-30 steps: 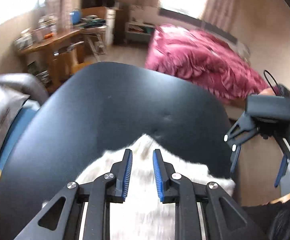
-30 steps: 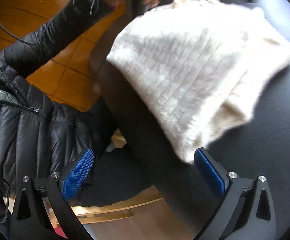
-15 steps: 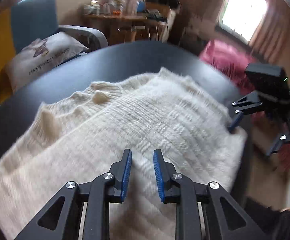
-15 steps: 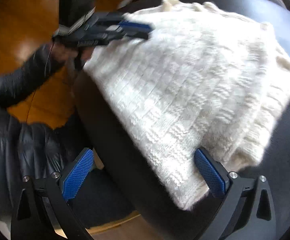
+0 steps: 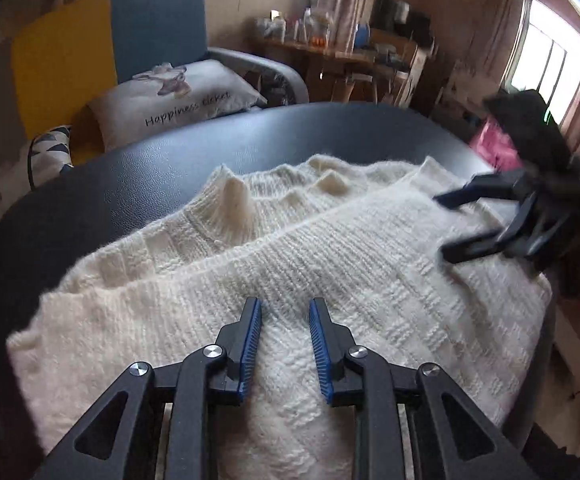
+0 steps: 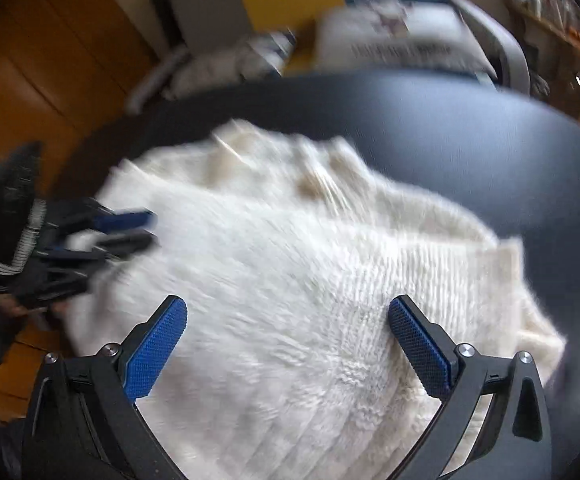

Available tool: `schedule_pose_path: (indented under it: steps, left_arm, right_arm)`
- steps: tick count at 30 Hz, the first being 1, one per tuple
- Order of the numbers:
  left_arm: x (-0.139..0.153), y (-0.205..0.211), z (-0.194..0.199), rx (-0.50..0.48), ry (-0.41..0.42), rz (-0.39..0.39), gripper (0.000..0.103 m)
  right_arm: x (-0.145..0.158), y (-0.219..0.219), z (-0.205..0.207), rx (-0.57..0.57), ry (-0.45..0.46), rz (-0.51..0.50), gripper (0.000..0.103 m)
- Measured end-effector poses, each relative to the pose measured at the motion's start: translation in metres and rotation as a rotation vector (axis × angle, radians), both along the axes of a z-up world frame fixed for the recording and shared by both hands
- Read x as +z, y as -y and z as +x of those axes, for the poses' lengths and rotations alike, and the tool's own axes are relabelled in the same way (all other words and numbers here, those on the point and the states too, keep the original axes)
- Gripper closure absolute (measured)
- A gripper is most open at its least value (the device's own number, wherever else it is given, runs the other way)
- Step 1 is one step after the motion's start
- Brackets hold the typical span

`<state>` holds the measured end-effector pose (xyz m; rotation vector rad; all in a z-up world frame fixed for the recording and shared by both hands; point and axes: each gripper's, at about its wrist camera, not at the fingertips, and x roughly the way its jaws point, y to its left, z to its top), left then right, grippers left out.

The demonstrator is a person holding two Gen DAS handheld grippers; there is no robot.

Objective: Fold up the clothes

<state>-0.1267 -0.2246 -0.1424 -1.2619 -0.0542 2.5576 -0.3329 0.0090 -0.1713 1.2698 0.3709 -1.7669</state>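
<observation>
Sweater [image 5: 329, 280] is a chunky cream knit, fuzzy and ribbed, lying on a table [image 5: 170, 168] with a dark, smooth, slightly shiny leathery-looking top. Both the left gripper [image 5: 284, 340] and right gripper [image 6: 288, 344] are matt black plastic with blue textured pads [image 6: 156, 348] and small shiny metal screws.

Cream ribbed-knit sweater [image 5: 329, 264]; black table [image 5: 138, 184].

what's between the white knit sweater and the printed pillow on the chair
In the left wrist view, only a bare stretch of the round black table separates the cream knit sweater from the grey printed pillow.
</observation>
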Motion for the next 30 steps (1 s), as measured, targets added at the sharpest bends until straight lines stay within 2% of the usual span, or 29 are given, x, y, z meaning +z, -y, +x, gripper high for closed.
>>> schedule_pose_path:
  steps: [2, 3, 5, 7, 9, 12, 13, 14, 15, 18, 20, 22, 26, 27, 30]
  left_arm:
    - [0.005, 0.004, 0.002, 0.006, -0.007, 0.048, 0.078]
    - [0.012, 0.009, 0.005, 0.009, -0.033, 0.107, 0.078]
    - [0.023, 0.019, 0.013, 0.015, -0.087, 0.155, 0.078]
    - [0.031, 0.031, 0.019, 0.061, -0.131, 0.124, 0.078]
    - [0.026, 0.045, 0.02, 0.102, -0.121, 0.084, 0.078]
    - [0.001, 0.06, 0.008, 0.171, -0.006, -0.011, 0.077]
    - [-0.006, 0.064, 0.004, 0.182, 0.016, -0.009, 0.075]
    - [-0.008, 0.068, 0.004, 0.189, 0.007, 0.028, 0.075]
    - [-0.009, 0.071, 0.003, 0.197, 0.0, 0.06, 0.074]
    - [-0.002, 0.07, 0.007, 0.209, -0.014, 0.069, 0.075]
    - [0.008, 0.068, 0.021, 0.176, -0.05, 0.124, 0.075]
    - [0.017, 0.064, 0.04, 0.12, -0.085, 0.174, 0.075]
    - [0.015, 0.034, 0.091, -0.005, -0.096, 0.152, 0.075]
    - [0.013, 0.027, 0.103, -0.032, -0.099, 0.145, 0.075]
    - [-0.001, 0.013, 0.12, -0.02, -0.101, 0.082, 0.075]
  right_arm:
    - [0.006, 0.003, 0.006, 0.002, -0.06, 0.023, 0.0]
    - [0.011, 0.005, 0.008, 0.002, -0.088, 0.031, 0.0]
    - [0.02, 0.008, 0.014, 0.0, -0.143, 0.046, 0.0]
    - [0.03, 0.013, 0.022, -0.002, -0.16, -0.006, 0.0]
    - [0.036, 0.022, 0.029, -0.004, -0.172, -0.049, 0.0]
    - [0.025, 0.048, 0.035, -0.011, -0.191, -0.026, 0.0]
    - [0.014, 0.058, 0.035, -0.017, -0.195, 0.013, 0.0]
    - [0.002, 0.065, 0.034, -0.025, -0.209, 0.071, 0.0]
    - [-0.005, 0.066, 0.032, -0.039, -0.202, 0.081, 0.0]
    - [-0.014, 0.064, 0.027, -0.081, -0.16, 0.048, 0.0]
    - [-0.002, 0.055, 0.034, -0.101, -0.178, 0.031, 0.0]
    - [0.012, 0.041, 0.05, -0.072, -0.187, -0.014, 0.0]
    - [0.029, 0.01, 0.095, 0.006, -0.202, -0.063, 0.0]
    - [0.028, 0.003, 0.105, 0.006, -0.217, -0.04, 0.0]
    - [0.019, -0.019, 0.131, -0.03, -0.269, 0.062, 0.0]
